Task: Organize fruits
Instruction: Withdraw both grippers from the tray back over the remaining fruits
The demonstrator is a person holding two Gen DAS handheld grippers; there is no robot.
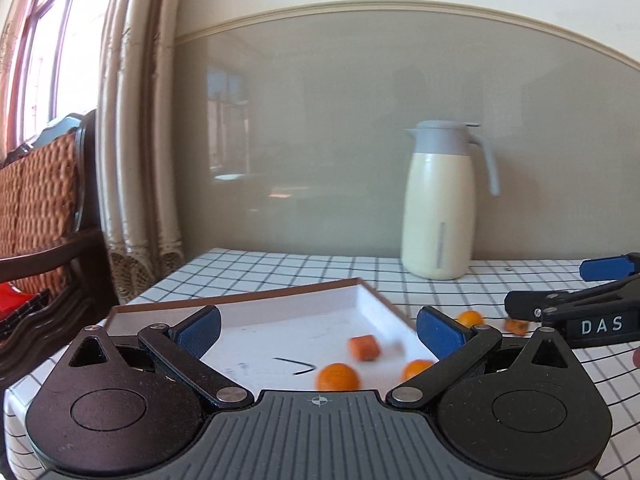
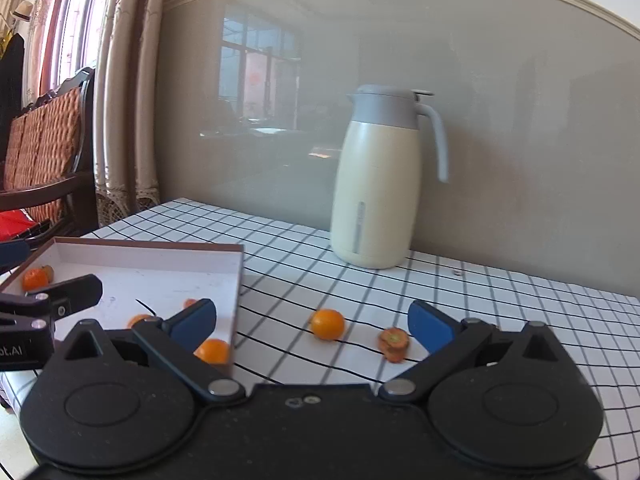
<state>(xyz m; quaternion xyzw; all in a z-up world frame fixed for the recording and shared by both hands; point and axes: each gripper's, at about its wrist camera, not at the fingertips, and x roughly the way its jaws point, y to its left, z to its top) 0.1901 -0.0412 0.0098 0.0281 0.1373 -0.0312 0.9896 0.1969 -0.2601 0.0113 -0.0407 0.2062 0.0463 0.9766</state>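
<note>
1. We count one shallow tray (image 2: 236, 280), white inside with a brown rim, lying on the checked tablecloth (image 2: 400, 292).
2. In the tray, the left wrist view shows two round oranges (image 1: 337, 376) and one stubby orange-red carrot piece (image 1: 364, 347). The right wrist view shows at least three oranges and bits of other orange things there, partly hidden by a finger, so we cannot fix the full count.
3. Outside the tray, on the cloth to its right, we count one small orange (image 2: 327, 323) and one carrot slice (image 2: 394, 344) with a ringed cut face (they lie near each other but apart).
4. Our left gripper (image 1: 318, 330) hangs over the tray with its jaws spread wide and nothing between them; its pads (image 1: 438, 336) are blue and finely textured.
5. Our right gripper (image 2: 312, 322) is likewise spread wide and empty, and the loose orange and carrot slice show between its fingers.
6. Writing: "DAS" reads in white on the right gripper's body as the left wrist view shows it; "ot.AI" shows on the left gripper at the edge of the right wrist view.
7. One cream jug (image 2: 378, 184) with a grey lid and handle, smooth and rounded, stands upright on the cloth by the glossy grey wall panel.
8. A wooden chair (image 1: 44, 200) with a woven back and a pale curtain (image 1: 140, 120) are at the left.
</note>
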